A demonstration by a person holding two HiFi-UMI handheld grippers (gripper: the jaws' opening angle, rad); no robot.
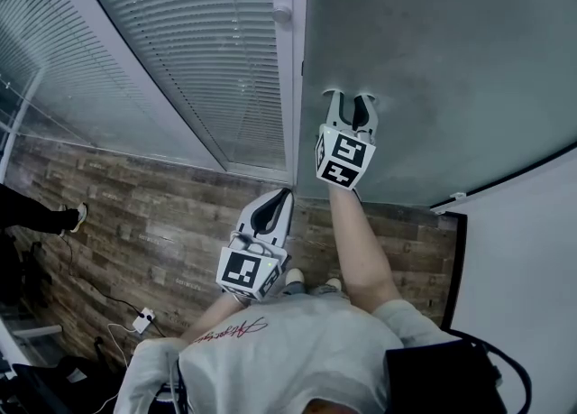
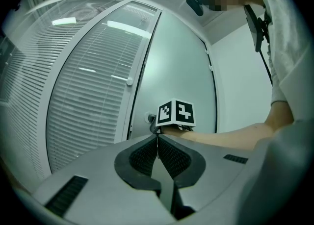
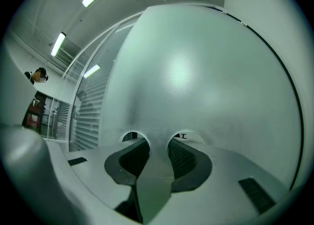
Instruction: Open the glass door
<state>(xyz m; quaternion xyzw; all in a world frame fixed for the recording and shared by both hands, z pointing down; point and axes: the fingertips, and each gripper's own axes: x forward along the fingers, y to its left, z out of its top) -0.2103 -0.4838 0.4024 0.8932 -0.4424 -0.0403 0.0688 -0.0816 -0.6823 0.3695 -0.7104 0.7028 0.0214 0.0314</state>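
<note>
The glass door point(image 1: 433, 51) stands upright, long axis vertical, its frosted face toward the person. It rises from the wooden floor point(image 1: 162, 223) between a window with blinds point(image 1: 189, 42) and a white wall point(image 1: 532, 250), and its top is cut off. The right gripper point(image 1: 350, 101), jaws apart and empty, is at the glass near the door's left edge. The left gripper point(image 1: 286, 195) is clenched on nothing. A small handle point(image 2: 150, 117) is half hidden.

Your head camera looks steeply down at the glass door point(image 1: 433, 60), which both gripper cameras also face level, the right one from close up.
</note>
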